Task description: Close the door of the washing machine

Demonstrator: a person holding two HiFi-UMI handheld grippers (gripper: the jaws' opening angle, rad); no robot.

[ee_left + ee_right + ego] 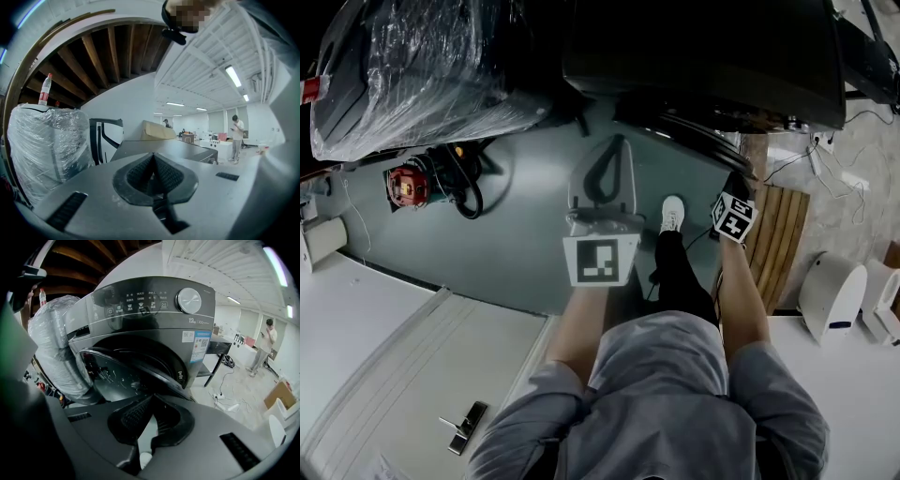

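Right gripper view gives me the best look: the dark grey front-loading washing machine with its silver dial fills most of it. Its round glass door is hanging wide open, swung out toward me just past the jaws. Off to the left is a bulky thing wrapped in clear plastic film, not part of the job.

The right gripper has its jaws pressed together with nothing between them. In the head view it's up near the door's edge, though I can't tell if it's touching. The left gripper is closed and empty too, pointed off across the room.

So I'd say I'm at the approach step and the door hasn't been pushed yet. Next I'd put the closed right jaws against the door's outer face and swing it firmly onto the drum opening until it latches.
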